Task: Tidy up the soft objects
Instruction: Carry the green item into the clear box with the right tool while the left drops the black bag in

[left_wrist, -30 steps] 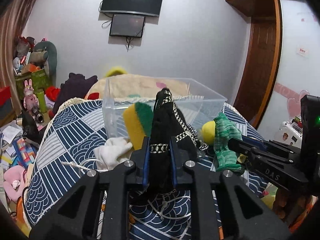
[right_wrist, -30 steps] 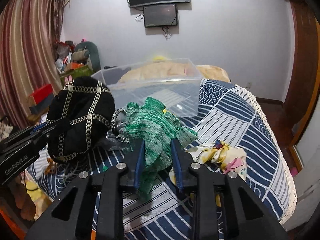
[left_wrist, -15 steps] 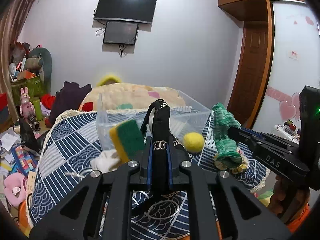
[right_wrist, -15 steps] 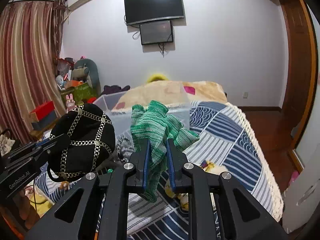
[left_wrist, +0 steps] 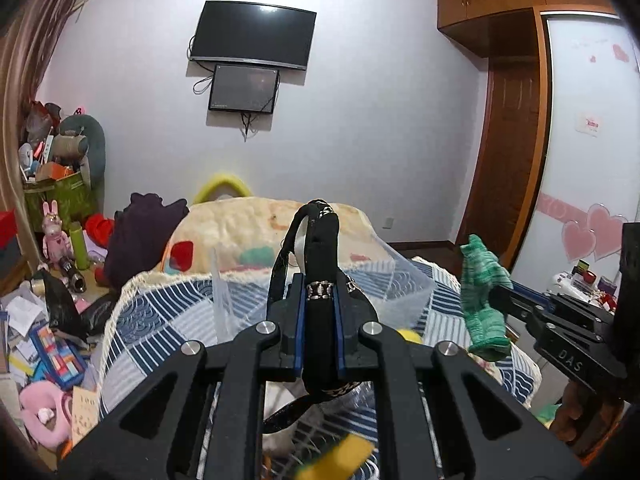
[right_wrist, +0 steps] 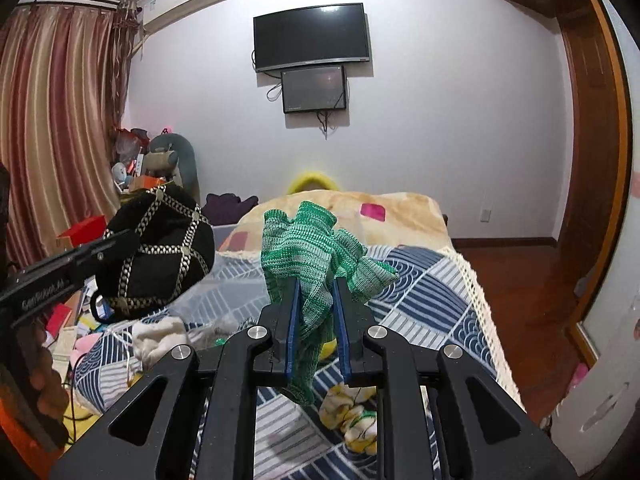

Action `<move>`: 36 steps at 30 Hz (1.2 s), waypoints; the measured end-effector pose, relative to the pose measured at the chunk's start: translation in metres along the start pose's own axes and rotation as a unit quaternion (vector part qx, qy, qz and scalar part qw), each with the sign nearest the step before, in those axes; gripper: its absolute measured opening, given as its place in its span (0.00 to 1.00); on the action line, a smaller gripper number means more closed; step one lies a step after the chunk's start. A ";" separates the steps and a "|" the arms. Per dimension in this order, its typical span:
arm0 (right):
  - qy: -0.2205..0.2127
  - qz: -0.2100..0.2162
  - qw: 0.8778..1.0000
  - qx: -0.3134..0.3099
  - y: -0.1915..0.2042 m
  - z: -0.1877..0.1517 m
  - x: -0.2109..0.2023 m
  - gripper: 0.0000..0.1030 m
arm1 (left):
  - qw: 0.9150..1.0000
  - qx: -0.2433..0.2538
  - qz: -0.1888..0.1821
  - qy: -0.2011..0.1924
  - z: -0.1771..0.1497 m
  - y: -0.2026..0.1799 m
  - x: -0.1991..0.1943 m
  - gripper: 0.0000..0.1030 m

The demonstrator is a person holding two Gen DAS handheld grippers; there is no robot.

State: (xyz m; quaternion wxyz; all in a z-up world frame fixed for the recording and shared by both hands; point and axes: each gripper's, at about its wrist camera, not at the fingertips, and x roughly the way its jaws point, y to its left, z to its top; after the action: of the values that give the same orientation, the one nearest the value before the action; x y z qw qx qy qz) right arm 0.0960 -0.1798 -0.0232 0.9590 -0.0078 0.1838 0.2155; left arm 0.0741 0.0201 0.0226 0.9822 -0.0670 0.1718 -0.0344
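Two grips live, both soft items off the bed. Left gripper has its fingers clamped nearly flush on the black hat, pinched by a fold of fabric near the studded band, so the crown hangs free to the side; the right wrist view shows it as a rounded black cap with gold lattice trim. Right gripper is closed tight on the green knit glove, bunched at the middle, ends flopping above and below the fingers.

Both items are held clear above the patterned bedspread, with the clear plastic bin just ahead and lower. My read: carry height is chosen to clear the bin rim, both drops likely next.

Leftovers on the bed: white cloth, floral sock bundle, yellow ball, sponge blurred at frame bottom.

Risk: hat strap loop dangling under the fingers could snag the rim.
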 end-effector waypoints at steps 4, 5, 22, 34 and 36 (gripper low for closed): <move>-0.007 -0.004 1.000 -0.005 -0.001 0.014 0.008 0.14 | 1.000 -0.001 0.007 -0.002 0.014 0.007 0.011 0.11; -0.009 -0.006 1.000 -0.006 -0.001 0.018 0.012 0.14 | 1.000 -0.001 0.009 0.000 0.018 0.009 0.016 0.11; 0.040 -0.013 0.998 -0.037 0.022 0.046 0.092 0.14 | 0.996 0.019 0.059 0.063 0.017 0.024 0.094 0.11; 0.127 0.006 0.990 -0.053 0.028 0.031 0.137 0.14 | 0.985 0.002 0.051 0.164 -0.002 0.037 0.148 0.11; 0.140 0.005 0.988 -0.061 0.029 0.029 0.144 0.14 | 0.985 0.010 0.056 0.165 -0.005 0.036 0.148 0.11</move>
State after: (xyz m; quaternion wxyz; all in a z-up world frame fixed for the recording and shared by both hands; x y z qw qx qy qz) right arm 0.2152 -0.0921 -0.0453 0.9204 -0.0954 0.3031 0.2276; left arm 0.2126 0.0417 -0.0360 0.9414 -0.0405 0.3347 0.0081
